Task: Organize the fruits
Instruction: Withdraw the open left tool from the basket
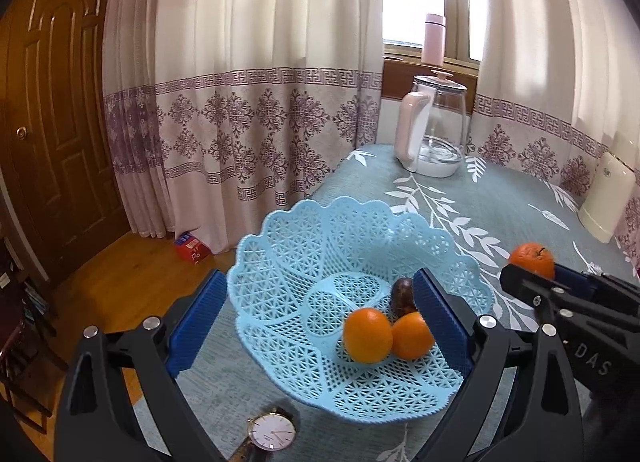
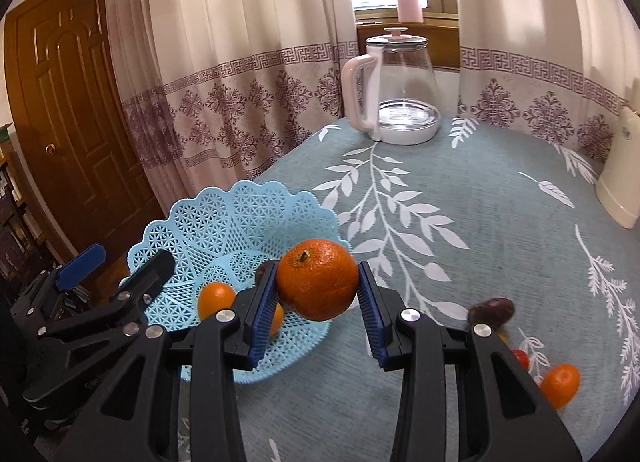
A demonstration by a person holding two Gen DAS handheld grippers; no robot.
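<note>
A light blue lattice basket [image 1: 280, 246] [image 2: 224, 214] sits near the table's left edge. In it lie two oranges [image 1: 368, 336] [image 1: 412, 336] and a dark brown fruit [image 1: 402, 296]. My left gripper [image 1: 320, 278] [image 2: 120, 262] is open, one finger on each side of the basket, holding nothing. My right gripper [image 2: 318, 270] [image 1: 536, 274] is shut on a large orange [image 2: 318, 280] [image 1: 532, 258], held in the air by the basket's right rim. On the cloth at the right lie a dark fruit [image 2: 491, 312], a small red fruit [image 2: 520, 358] and a small orange [image 2: 560, 384].
A glass kettle [image 2: 396, 94] [image 1: 434, 130] with a pink handle stands at the table's far end. A cream appliance [image 2: 618, 182] is at the right edge. A wristwatch [image 1: 272, 432] lies in front of the basket. Curtains, a wooden door and a red box [image 1: 191, 248] on the floor are to the left.
</note>
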